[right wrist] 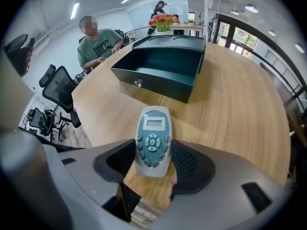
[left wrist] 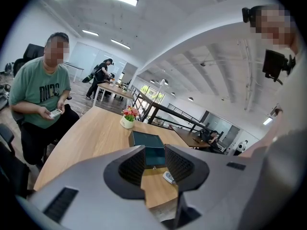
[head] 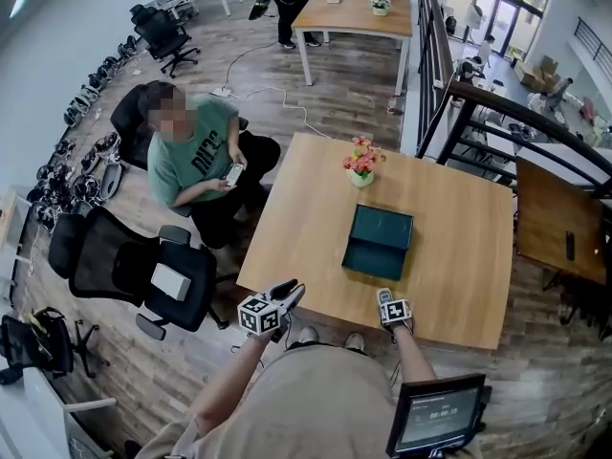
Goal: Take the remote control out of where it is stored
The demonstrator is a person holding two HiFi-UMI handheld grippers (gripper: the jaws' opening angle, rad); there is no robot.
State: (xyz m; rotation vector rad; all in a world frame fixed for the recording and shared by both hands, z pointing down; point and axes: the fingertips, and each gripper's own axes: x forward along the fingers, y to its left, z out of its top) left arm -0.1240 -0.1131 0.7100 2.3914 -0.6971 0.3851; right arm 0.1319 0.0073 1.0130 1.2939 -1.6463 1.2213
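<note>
Resting between the fingers (right wrist: 184, 164) of the right gripper (right wrist: 152, 161), the remote control (right wrist: 152, 143) is being pinched by its sides over the tabletop (right wrist: 240, 109), near the open dark green box (right wrist: 163, 78). The left gripper (left wrist: 154, 164) is hovering nearby with its fingers (left wrist: 132, 166) spread and empty.

An office with swivel chairs (head: 105, 256) and wooden tables (head: 459, 256).
</note>
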